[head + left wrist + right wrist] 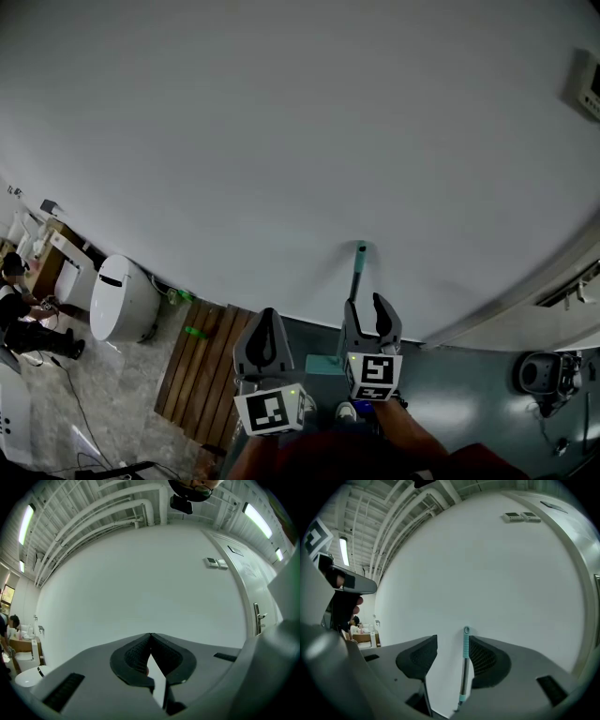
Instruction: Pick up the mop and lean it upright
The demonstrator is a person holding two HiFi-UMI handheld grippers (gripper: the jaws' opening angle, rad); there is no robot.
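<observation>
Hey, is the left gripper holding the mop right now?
No, the left gripper is shut tip to tip with nothing between its jaws.

Mop [358,274] stands upright, handle top leaning on the white wall [281,141]; teal grip at the top, metal shaft, teal collar lower down, teal head on the floor [469,375]

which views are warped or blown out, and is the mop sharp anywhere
Head view: fisheye bows the wall into an arc; light is flat, no glare. Left gripper view: black vignette at the corners, ceiling lights blown out. Right gripper view: mop handle sharp, near foreground soft, corners dark.
</observation>
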